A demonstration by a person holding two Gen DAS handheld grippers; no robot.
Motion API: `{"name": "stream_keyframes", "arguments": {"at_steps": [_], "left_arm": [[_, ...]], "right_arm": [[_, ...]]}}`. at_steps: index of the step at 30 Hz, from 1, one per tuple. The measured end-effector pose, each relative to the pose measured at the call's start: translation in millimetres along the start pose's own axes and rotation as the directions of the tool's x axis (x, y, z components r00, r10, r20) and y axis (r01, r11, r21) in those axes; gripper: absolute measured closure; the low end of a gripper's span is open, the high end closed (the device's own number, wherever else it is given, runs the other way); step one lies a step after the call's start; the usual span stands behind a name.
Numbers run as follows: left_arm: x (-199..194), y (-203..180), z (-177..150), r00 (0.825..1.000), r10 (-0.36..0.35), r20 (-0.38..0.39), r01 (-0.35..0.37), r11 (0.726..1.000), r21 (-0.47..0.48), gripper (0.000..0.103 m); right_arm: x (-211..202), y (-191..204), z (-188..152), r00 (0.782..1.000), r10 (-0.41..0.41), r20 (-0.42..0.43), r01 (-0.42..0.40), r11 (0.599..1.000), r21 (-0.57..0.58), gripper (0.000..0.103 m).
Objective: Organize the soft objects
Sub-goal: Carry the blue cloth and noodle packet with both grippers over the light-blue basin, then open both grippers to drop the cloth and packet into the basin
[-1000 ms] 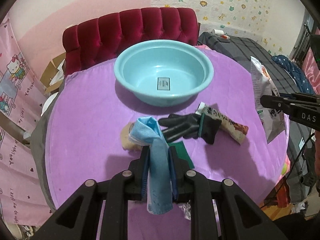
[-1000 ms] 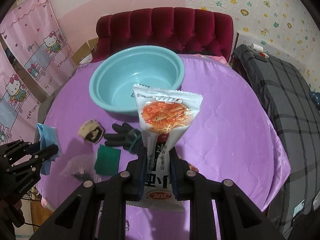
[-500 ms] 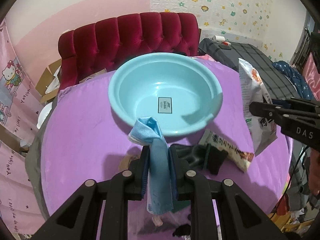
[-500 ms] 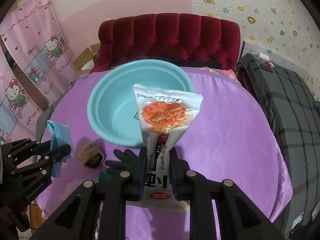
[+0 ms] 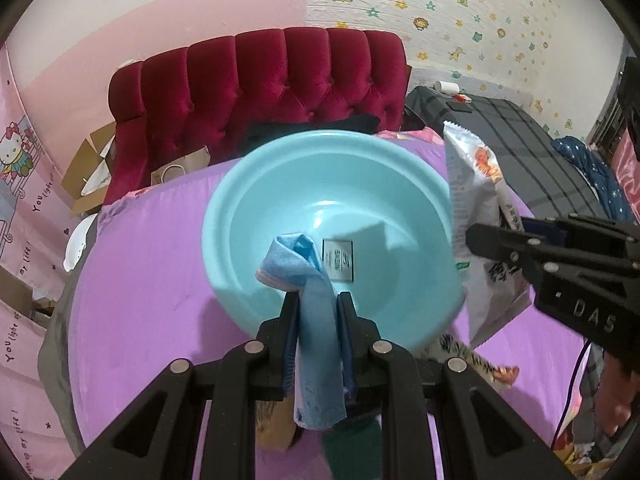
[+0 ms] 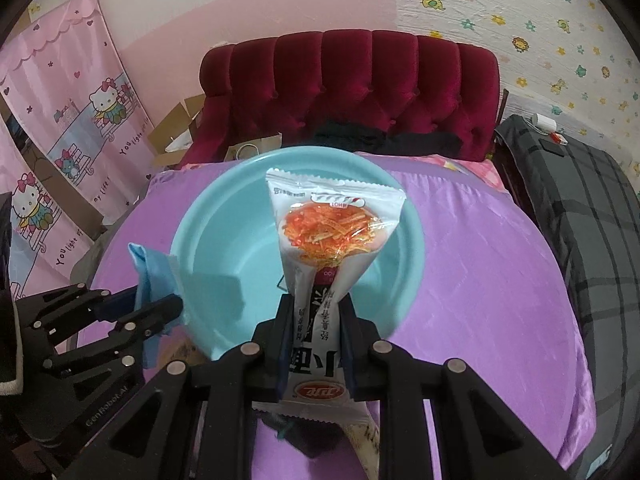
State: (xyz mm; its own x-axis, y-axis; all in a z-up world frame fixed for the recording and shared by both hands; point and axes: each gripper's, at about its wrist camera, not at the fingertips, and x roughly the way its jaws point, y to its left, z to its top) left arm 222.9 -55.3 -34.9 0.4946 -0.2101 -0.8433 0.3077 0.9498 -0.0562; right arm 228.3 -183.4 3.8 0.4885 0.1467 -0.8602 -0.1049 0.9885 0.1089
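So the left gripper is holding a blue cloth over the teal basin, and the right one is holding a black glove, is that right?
Not quite. The right gripper holds a white snack packet, as the right wrist view shows, not a glove. The rest stands: the left gripper holds the blue cloth over the teal basin.

The right gripper (image 6: 316, 308) is clamped on a white plastic snack packet with an orange clear window (image 6: 334, 236), approx. mid-length; packet stands upright, printed end hanging below the jaws. Behind the packet sits a round light-blue plastic basin (image 6: 224, 236) on a round table w/ a purple satin cloth (image 6: 472, 272). At lower left, the left gripper (image 6: 160, 304) pinches a folded light-blue cloth (image 6: 150, 268), held at the basin's left rim. Under the right gripper, a dark item and a pale packet end show, partly hidden; type unclear. Beyond the table: a tufted dark-red velvet chair back (image 6: 352, 88) and a grey plaid bedcover (image 6: 592, 216) at right.
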Motion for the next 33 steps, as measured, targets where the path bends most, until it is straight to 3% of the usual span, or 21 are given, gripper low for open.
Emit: {"name": "stream_keyframes", "arguments": {"at_steps": [14,21,28,33], "left_arm": [[63.5,11.9,37.8,1.0,0.009,-0.005,-0.009,1.0,-0.02,0.082],[93.3,13.7,44.2,0.999,0.024,-0.024,-0.024,1.0,-0.01,0.082],[102.0,13.7,44.5,0.999,0.018,-0.038,-0.018,1.0,-0.008,0.082],[99.8,7.2,43.6,0.999,0.028,-0.036,-0.027,1.0,0.011,0.081]], "right_arm": [[63.4,-1.9,40.4,0.999,0.033,-0.035,-0.033,0.999,0.011,0.082],[96.3,-7.3,45.3,0.997,0.032,-0.077,-0.031,0.999,0.017,0.082],[102.5,-10.5,46.4,0.995,0.046,-0.085,-0.043,0.999,0.033,0.081],[104.3,-10.8,50.4,0.994,0.048,-0.1,-0.044,0.998,0.041,0.07]]}}
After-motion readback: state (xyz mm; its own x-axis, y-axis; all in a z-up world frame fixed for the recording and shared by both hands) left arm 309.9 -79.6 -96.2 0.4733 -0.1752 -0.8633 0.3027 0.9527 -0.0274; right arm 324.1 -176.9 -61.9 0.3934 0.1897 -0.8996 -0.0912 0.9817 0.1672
